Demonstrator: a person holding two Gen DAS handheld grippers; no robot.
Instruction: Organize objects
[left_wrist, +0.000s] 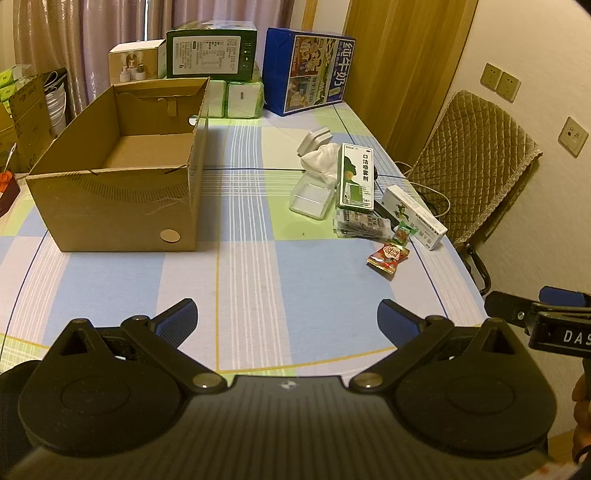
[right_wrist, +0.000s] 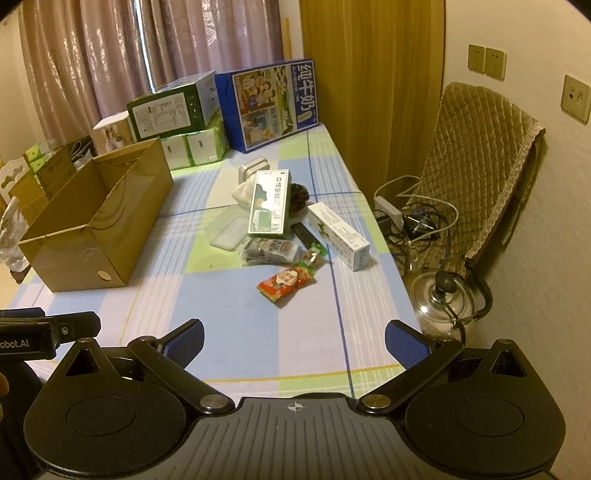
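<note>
An open cardboard box stands on the checked tablecloth at the left, nothing visible inside. To its right lies a cluster: a green-and-white spray carton, a long white medicine box, a clear plastic tray, flat sachets, a red snack packet and a white cloth. My left gripper hovers open near the table's front edge. My right gripper is open too, short of the snack packet.
Big cartons and tissue packs line the far edge. A quilted chair, cables and a glass kettle stand off the table's right side. Bare cloth lies between box and cluster.
</note>
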